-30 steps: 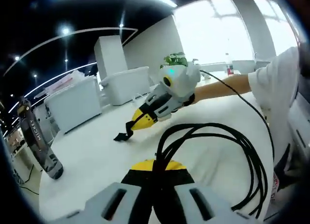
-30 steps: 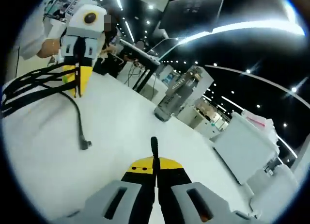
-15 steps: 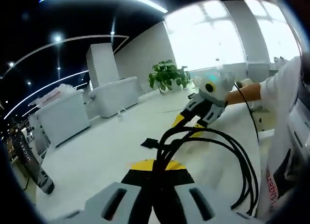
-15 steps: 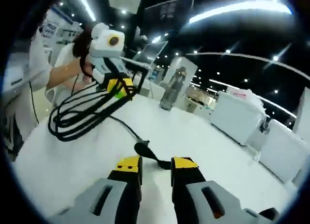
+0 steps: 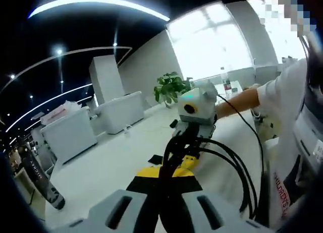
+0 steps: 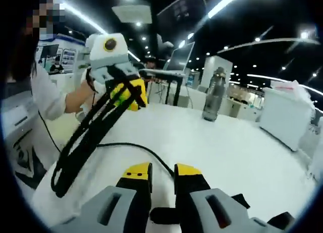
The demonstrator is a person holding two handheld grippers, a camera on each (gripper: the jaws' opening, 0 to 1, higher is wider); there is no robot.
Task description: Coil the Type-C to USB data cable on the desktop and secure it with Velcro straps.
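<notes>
The left gripper (image 5: 162,173) pinches the coiled black data cable (image 6: 91,137) above the white desktop (image 6: 242,152) — the right gripper (image 6: 162,168), jaws parted, holds nothing, a black Velcro strap (image 5: 155,159) lying near the cable.

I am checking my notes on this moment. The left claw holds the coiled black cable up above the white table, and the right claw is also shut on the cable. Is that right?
Not quite. The left claw does hold the coiled black cable above the white table, but the right claw is open and not on the cable, as the right gripper view shows.
</notes>
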